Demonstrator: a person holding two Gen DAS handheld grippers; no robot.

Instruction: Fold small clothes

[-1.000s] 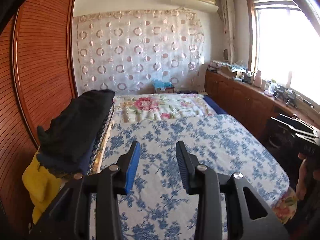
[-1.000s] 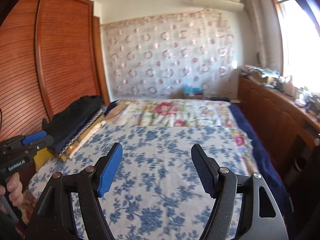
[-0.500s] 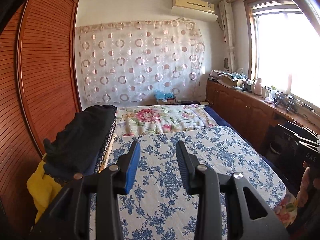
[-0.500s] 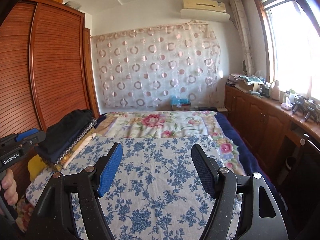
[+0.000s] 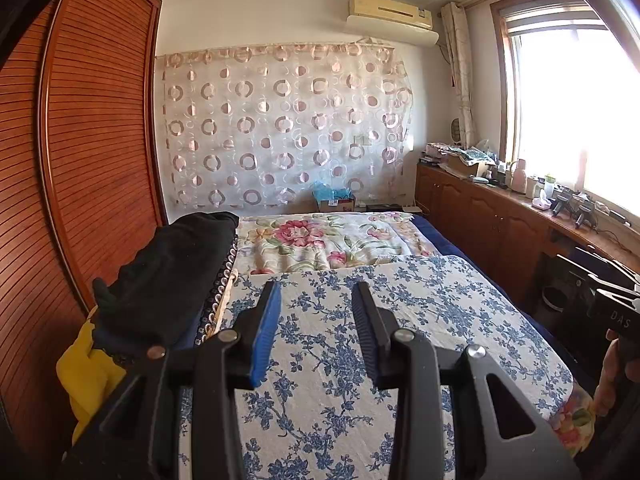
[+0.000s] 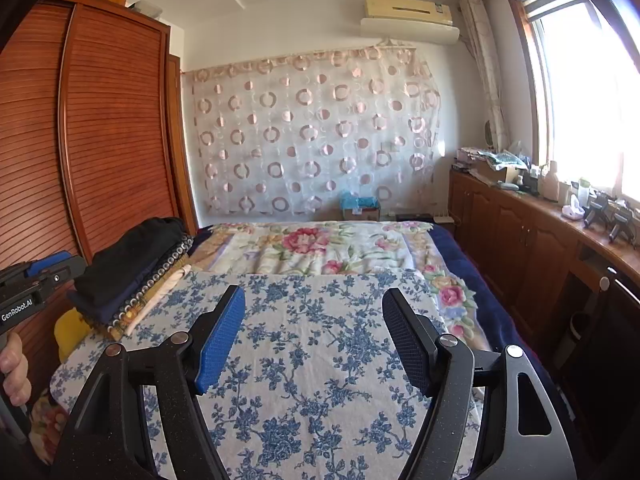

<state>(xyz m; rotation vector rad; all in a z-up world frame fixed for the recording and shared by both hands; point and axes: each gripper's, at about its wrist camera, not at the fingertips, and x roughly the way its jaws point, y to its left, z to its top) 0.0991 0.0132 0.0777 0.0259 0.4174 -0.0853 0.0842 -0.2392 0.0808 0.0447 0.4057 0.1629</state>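
A pile of clothes lies along the bed's left edge: a black garment [image 5: 176, 268] on top, a dark beaded piece under it and a yellow garment [image 5: 86, 372] at the near end. The pile also shows in the right wrist view [image 6: 132, 268]. My left gripper [image 5: 316, 296] is open and empty, held above the blue-flowered sheet [image 5: 400, 320], right of the pile. My right gripper [image 6: 314, 300] is open wider and empty, above the same sheet [image 6: 316, 344]. The left gripper's body shows at the left edge of the right wrist view [image 6: 32, 284].
A wooden slatted wardrobe [image 5: 80, 160] stands close along the bed's left side. A rose-patterned quilt [image 5: 320, 240] covers the far half of the bed. A wooden cabinet [image 5: 500, 220] with bottles and clutter runs under the window on the right. A curtain [image 5: 280, 128] hangs on the back wall.
Both grippers have tilted upward and drawn back, so more of the wall and ceiling shows. Their jaw openings are unchanged and nothing was grasped.
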